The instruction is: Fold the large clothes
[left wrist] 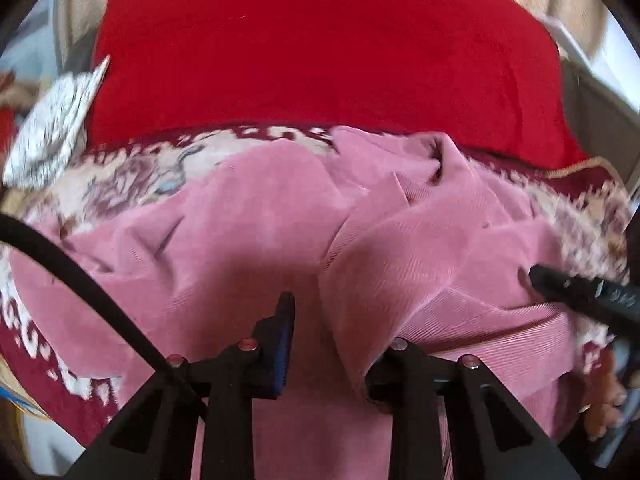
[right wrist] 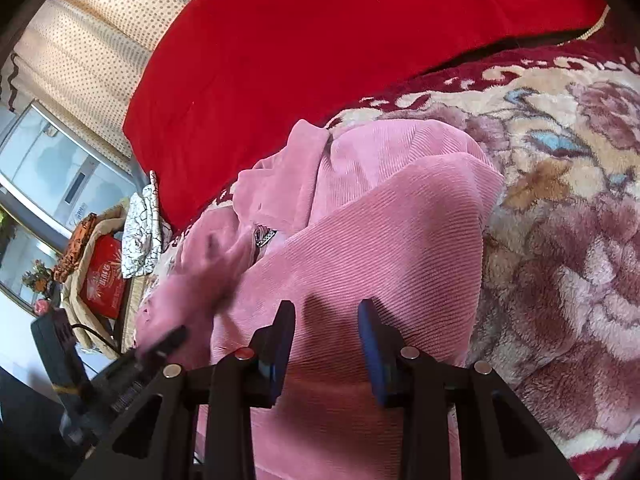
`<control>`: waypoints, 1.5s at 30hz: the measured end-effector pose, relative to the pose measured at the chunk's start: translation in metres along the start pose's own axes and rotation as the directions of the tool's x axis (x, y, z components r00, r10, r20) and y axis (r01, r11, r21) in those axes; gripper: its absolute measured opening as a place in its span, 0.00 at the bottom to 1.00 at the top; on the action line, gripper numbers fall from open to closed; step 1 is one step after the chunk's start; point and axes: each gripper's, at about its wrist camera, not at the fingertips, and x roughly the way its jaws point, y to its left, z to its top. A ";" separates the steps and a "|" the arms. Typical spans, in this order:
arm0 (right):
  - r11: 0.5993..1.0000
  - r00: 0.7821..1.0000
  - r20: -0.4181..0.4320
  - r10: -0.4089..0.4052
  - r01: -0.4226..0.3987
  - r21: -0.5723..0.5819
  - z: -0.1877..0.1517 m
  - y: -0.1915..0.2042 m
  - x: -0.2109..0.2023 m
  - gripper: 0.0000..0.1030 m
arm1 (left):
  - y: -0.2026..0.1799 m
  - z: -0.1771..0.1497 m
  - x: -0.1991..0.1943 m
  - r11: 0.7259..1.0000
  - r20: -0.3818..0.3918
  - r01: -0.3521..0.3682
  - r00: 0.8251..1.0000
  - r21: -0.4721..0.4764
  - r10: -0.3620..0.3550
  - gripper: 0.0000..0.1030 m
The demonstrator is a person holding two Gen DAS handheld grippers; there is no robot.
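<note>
Left gripper pinches the pink corduroy garment; right gripper's grip unclear; no legible writing.

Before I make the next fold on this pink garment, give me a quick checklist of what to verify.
1. Pink garment lying on floral blanket: ok.
2. Garment smooth: not ok, bunched in folds.
3. Cloth between the right gripper pads: ok; firm pinch, cannot tell.
4. Left gripper hold: cannot tell, a fold hides one finger.
5. Black cable clear of the cloth: cannot tell.
</note>
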 end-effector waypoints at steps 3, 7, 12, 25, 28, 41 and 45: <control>1.000 1.000 0.006 -0.015 0.015 -0.011 -0.001 0.003 0.001 0.36 | 0.026 -0.005 -0.015 0.999 0.012 0.011 1.000 -0.045 -0.011 0.33; 0.999 0.999 0.017 -0.035 0.036 -0.025 -0.002 0.006 0.000 0.37 | 0.056 -0.010 -0.029 0.995 0.043 -0.056 0.997 -0.086 0.059 0.57; 0.997 0.998 0.031 -0.063 0.064 -0.046 -0.002 0.011 0.001 0.37 | 0.118 -0.005 -0.045 0.967 0.074 -0.073 0.993 -0.244 0.094 0.58; 0.985 0.994 0.097 -0.057 0.072 -0.158 -0.012 0.036 -0.006 0.54 | 0.277 -0.067 -0.052 0.561 0.096 -0.003 0.984 -0.828 0.148 0.72; 0.981 0.992 0.126 0.010 0.015 -0.193 -0.018 0.049 -0.011 0.54 | 0.275 -0.065 -0.045 0.553 0.113 0.025 0.986 -0.833 0.125 0.72; 0.970 0.998 0.053 -0.036 0.047 -0.237 -0.024 0.055 0.008 0.53 | 0.295 -0.032 0.006 0.526 0.144 0.076 0.986 -0.847 0.089 0.35; 0.962 0.997 0.056 -0.048 0.061 -0.265 -0.025 0.058 0.010 0.53 | 0.308 -0.033 0.013 0.508 0.186 0.132 0.981 -0.851 0.057 0.09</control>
